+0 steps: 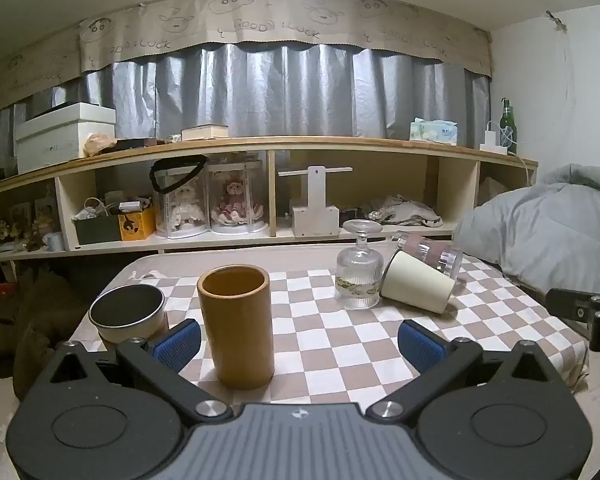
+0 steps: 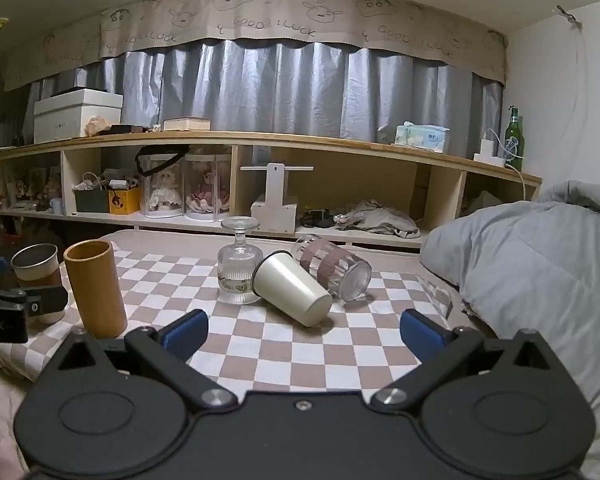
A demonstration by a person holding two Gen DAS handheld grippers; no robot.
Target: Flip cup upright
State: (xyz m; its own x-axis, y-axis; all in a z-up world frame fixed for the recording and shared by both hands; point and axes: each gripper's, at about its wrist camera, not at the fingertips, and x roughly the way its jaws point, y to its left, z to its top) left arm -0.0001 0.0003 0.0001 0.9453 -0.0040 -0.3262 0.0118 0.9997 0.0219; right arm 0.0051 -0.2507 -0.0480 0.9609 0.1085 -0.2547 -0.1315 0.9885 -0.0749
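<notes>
**Both grippers spread, cups lying tipped on the checkered cloth**

Left gripper (image 1: 299, 342) hovering low over the near edge of the checkered cloth (image 1: 332, 344), blue pads (image 1: 178, 342) spread wide and gripping nothing. Standing upright between those pads, closer to the left one: a tan cylinder cup (image 1: 236, 326), mouth open to the top. Sitting just left of it, partly hidden behind the left pad, a dark-lined metal cup (image 1: 127, 312), also upright. Further out to the right, an inverted stemmed glass (image 1: 358, 270) resting on its rim, foot pointing up. Leaning against that glass, a cream paper cup (image 1: 418, 286) lying on its side, mouth facing left toward the glass. Lying behind it, a clear tumbler with a brown band (image 1: 430, 252), only partly showing in this view. Poking in at the far right edge, part of the other gripper's black body.

Right gripper (image 2: 304, 334) likewise spread wide and holding nothing, facing the tipped cups more squarely. Showing here more plainly: the cream paper cup (image 2: 290, 288) pointing its base toward the camera and to the right, rim touching the stemmed glass (image 2: 239, 266); the banded tumbler (image 2: 332, 268) lying fully visible on its side, touching the paper cup. Off to the left, the tan cup (image 2: 96, 288) and metal cup (image 2: 36, 266). Filling the right side, a grey duvet (image 2: 540, 264).
</notes>
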